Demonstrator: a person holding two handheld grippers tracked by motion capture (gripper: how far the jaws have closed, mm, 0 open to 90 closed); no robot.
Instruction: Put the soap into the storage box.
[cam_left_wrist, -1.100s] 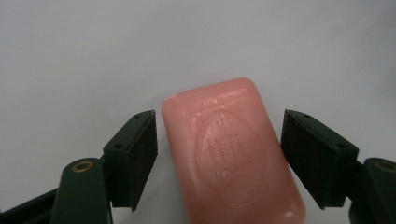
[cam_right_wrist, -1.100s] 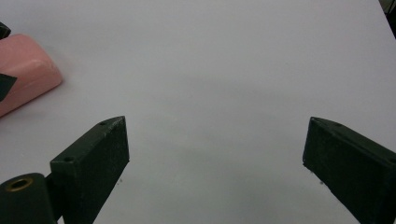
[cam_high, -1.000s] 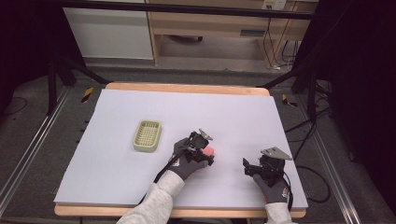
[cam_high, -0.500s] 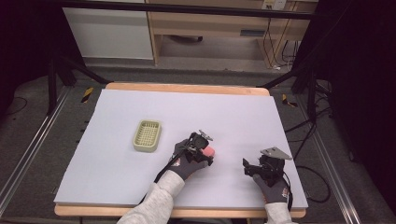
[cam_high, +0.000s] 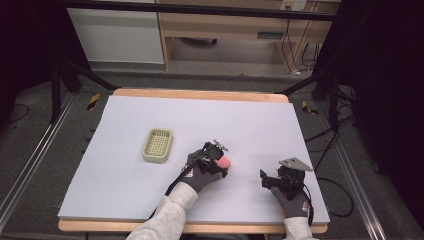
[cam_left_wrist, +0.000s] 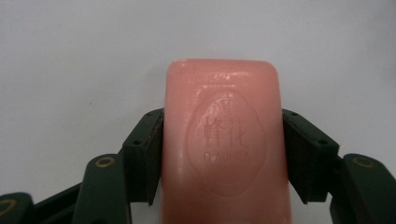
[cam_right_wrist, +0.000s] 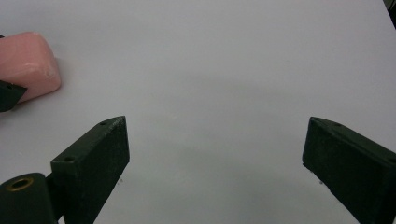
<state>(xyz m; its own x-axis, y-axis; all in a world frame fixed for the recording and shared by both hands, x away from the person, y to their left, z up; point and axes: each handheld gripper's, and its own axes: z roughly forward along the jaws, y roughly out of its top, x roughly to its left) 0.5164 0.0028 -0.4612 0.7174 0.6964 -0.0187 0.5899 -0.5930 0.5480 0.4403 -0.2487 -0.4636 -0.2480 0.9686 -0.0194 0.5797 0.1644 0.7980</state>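
A pink bar of soap (cam_left_wrist: 224, 140) with an embossed oval mark lies between the jaws of my left gripper (cam_left_wrist: 223, 154), which press on both its long sides. From above, the soap (cam_high: 224, 162) sits on the white table mat near the middle, at the tip of my left gripper (cam_high: 216, 159). My right gripper (cam_high: 265, 180) rests low over the mat to the right, jaws wide apart with nothing between them (cam_right_wrist: 215, 163). The soap's end (cam_right_wrist: 28, 65) shows at the far left of the right gripper view.
A pale green slotted soap dish (cam_high: 158, 145) stands on the white mat (cam_high: 250, 120) to the left of my left hand. The wooden table edge (cam_high: 200, 95) frames the mat. Dark stands and cables flank the table.
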